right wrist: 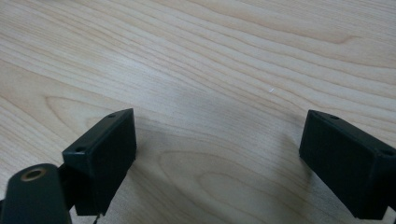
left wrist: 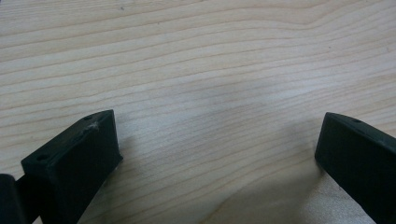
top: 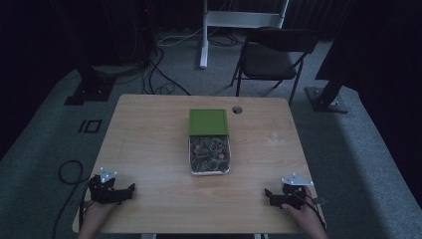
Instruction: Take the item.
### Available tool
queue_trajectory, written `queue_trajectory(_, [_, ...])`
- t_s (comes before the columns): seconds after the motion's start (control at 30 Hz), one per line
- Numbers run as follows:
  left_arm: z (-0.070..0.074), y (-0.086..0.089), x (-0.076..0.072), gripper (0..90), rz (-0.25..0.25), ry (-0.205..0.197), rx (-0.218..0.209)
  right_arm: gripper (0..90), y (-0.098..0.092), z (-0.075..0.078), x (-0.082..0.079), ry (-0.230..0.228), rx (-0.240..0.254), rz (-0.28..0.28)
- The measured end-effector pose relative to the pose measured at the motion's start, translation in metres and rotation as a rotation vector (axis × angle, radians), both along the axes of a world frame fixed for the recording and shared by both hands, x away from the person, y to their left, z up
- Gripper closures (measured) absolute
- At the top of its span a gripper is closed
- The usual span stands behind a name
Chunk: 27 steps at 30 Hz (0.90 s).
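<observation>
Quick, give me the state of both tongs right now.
Left tongs: open, jaws wide apart, holding nothing, over bare wooden table.
Right tongs: open, jaws wide apart, holding nothing.

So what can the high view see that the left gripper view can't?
The high view alone takes in the green lid, the box of small things, the chair and both hands with the right gripper. The left gripper view alone gives the wood grain up close. Both show the table and the left gripper, jaws apart.

Box [top: 209, 154] contents too small/dim to ID; forearms cut off at bottom.
</observation>
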<state>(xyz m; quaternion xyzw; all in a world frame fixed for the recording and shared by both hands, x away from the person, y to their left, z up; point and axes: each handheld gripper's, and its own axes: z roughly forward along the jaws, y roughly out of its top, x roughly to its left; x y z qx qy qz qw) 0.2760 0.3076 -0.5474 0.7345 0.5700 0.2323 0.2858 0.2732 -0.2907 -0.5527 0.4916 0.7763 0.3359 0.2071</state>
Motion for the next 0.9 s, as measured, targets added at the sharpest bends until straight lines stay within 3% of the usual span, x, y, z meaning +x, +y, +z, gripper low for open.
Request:
queue_trajectory(0.67, [0.0000, -0.0002, -0.0004, 0.2, -0.003, 0.000, 0.000, 11.3, 0.0039, 0.0020, 0.0005, 0.013, -0.008, -0.035])
queue_trajectory(0.9, [0.0000, -0.0002, -0.0004, 0.2, -0.003, 0.000, 0.000, 11.3, 0.0063, 0.0065, 0.0016, 0.004, 0.017, -0.038])
